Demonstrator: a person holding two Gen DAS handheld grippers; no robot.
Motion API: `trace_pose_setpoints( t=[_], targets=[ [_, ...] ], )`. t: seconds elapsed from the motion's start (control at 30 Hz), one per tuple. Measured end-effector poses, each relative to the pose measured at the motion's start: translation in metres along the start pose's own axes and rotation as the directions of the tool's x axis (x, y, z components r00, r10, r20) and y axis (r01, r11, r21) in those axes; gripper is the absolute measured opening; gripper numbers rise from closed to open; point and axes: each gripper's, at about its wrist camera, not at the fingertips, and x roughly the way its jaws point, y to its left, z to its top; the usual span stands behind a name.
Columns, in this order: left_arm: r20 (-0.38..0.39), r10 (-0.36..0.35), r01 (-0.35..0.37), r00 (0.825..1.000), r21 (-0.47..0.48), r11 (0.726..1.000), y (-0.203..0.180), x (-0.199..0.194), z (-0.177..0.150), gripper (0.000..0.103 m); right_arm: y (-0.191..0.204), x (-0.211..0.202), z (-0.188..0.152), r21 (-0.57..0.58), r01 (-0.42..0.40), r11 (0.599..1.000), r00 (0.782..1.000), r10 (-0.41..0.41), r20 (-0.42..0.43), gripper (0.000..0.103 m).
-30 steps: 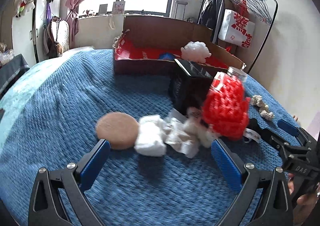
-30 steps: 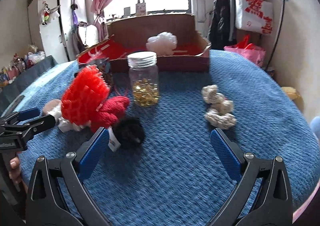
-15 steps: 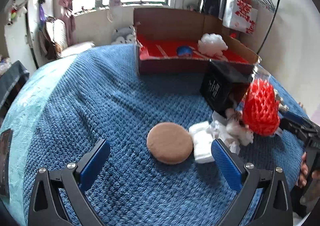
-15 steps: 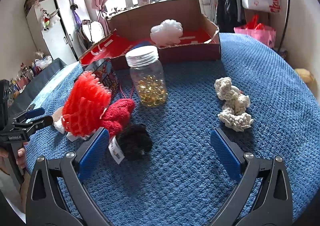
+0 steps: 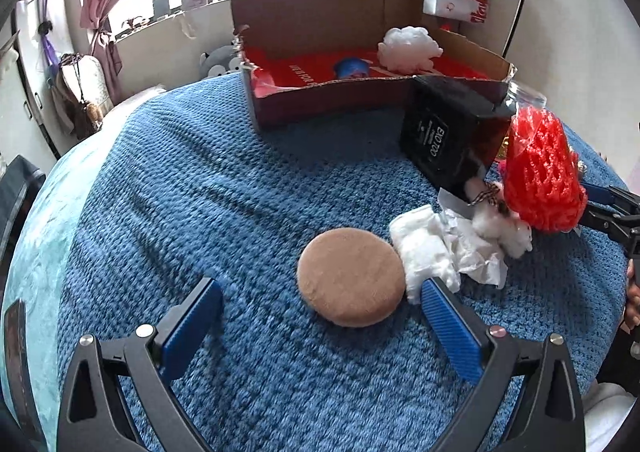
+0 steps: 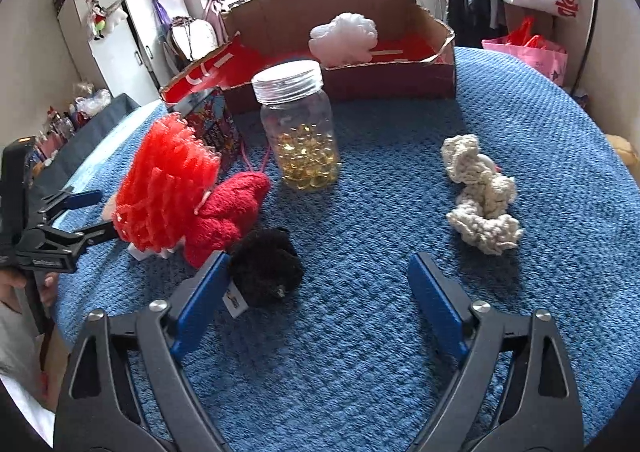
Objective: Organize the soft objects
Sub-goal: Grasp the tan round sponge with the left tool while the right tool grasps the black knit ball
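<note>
Left wrist view
left gripper (image 5: 316,306): jaws spread wide, holding nothing
tan round pad (image 5: 351,276): flat on the blue blanket (image 5: 180,192), between the blue fingers, nearer the right one
white cloth (image 5: 424,248): touching the pad's right edge
red mesh sleeve (image 5: 540,176): beside the black box (image 5: 444,136)

Right wrist view
right gripper (image 6: 316,298): jaws have just been closing, apart with nothing clamped
black pom-pom (image 6: 264,266): against the left finger's inner side
cream knitted piece (image 6: 480,196): beyond the right finger, apart
white fluffy ball (image 6: 344,38): in the cardboard box (image 6: 400,70)
</note>
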Motion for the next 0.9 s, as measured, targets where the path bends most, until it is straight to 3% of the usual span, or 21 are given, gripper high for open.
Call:
trace_pose_setpoints(
  t=[0.17, 0.3, 0.33, 0.9],
  targets=[
    [-0.003, -0.077, 0.077, 0.997, -0.006, 0.997, -0.003, 0.006, 0.004, 0.075, 0.003, 0.006, 0.000, 0.000, -0.079, 0.997, 0.997, 0.079, -0.017, 0.030],
    [0.014, -0.112, 0.112, 0.994, -0.009, 0.994, -0.005, 0.000, 0.001, 0.052, 0.006, -0.004, 0.000, -0.015, -0.082, 0.997, 0.996, 0.083, 0.032, 0.029],
    [0.020, -0.106, 0.107, 0.994, -0.015, 0.994, -0.005, -0.001, 0.001, 0.051, 0.007, -0.008, 0.000, -0.024, -0.074, 0.997, 0.996, 0.075, 0.043, 0.029],
    [0.082, -0.062, 0.070, 0.995, -0.096, 0.993, -0.004, -0.044, -0.018, 0.049, 0.008, -0.032, 0.003, -0.095, -0.004, 0.995, 0.993, 0.015, 0.117, 0.029]
  ],
)
